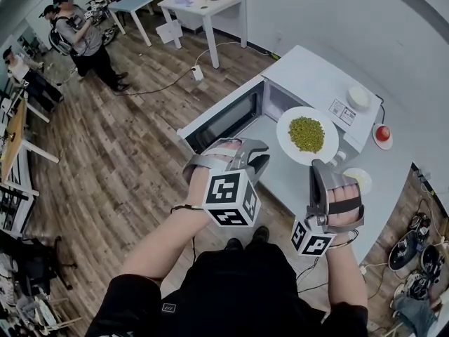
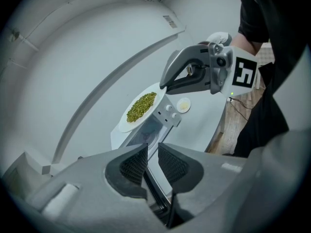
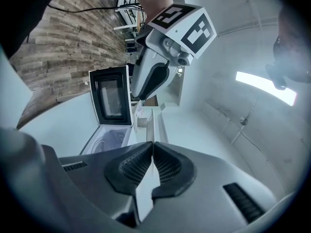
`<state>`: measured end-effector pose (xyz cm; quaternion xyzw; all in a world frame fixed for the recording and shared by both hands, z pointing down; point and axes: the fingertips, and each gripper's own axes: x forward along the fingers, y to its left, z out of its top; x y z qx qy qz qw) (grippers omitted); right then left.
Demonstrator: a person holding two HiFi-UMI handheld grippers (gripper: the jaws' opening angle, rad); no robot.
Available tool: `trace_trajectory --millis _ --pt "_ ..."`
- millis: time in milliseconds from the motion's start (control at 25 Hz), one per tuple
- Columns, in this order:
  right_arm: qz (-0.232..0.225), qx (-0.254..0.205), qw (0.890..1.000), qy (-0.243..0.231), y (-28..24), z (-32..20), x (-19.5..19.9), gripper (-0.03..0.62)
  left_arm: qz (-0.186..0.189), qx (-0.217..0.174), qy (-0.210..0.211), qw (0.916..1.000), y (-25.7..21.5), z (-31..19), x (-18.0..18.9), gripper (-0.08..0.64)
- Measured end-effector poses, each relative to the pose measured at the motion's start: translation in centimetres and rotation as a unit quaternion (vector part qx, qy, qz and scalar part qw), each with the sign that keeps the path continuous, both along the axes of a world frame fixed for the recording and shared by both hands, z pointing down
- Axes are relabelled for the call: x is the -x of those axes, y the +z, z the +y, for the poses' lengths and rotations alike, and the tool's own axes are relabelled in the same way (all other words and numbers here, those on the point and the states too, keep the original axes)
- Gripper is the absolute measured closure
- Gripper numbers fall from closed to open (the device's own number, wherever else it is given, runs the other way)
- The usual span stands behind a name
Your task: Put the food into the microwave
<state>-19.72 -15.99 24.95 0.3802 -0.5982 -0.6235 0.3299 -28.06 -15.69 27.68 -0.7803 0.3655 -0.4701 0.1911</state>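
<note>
A white plate (image 1: pixel 287 144) heaped with green peas (image 1: pixel 306 133) hangs in the air in front of the white microwave (image 1: pixel 309 76). The microwave's door (image 1: pixel 224 121) stands open to the left. My right gripper (image 1: pixel 319 166) is shut on the plate's near rim. In the right gripper view the plate (image 3: pixel 147 125) runs edge-on out of the right gripper (image 3: pixel 151 152). My left gripper (image 1: pixel 256 153) hovers over the open door, left of the plate. Its jaws (image 2: pixel 151 154) stand a narrow gap apart with nothing between them. The left gripper view shows the plate (image 2: pixel 124 126) over the microwave (image 2: pixel 167 115).
The microwave stands on a white table (image 1: pixel 393 181). A small white bowl (image 1: pixel 358 97) rests on the microwave's top. A red object on a white disc (image 1: pixel 382 133) and a small saucer (image 1: pixel 359 180) lie on the table beside it. People (image 1: pixel 81 37) stand at the far left, and cables (image 1: pixel 414 244) lie on the floor at the right.
</note>
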Motion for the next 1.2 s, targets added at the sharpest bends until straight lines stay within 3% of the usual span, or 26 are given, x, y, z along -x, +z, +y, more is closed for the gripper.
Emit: trace_trajectory --millis 360,680,880,1200 --pt "0.002 0.015 1.0 -0.018 2.1 -1.0 3.2 0.569 -0.005 0.016 -0.011 0.9998 1.4 -1.7 3.7 0.488" --pt "0.004 0.036 0.999 0.032 4.1 -2.9 6.4 0.569 -0.01 0.023 0.049 0.9985 2.0 -3.4 5.6 0.488" --pt "0.004 0.039 0.997 0.061 5.6 -4.6 8.3 0.569 -0.002 0.029 0.066 0.9974 3.2 -4.0 7.4 0.489" --pt "0.013 0.053 0.996 0.075 9.7 -7.1 10.0 0.569 -0.006 0.015 0.107 0.9941 6.3 -5.7 6.0 0.489"
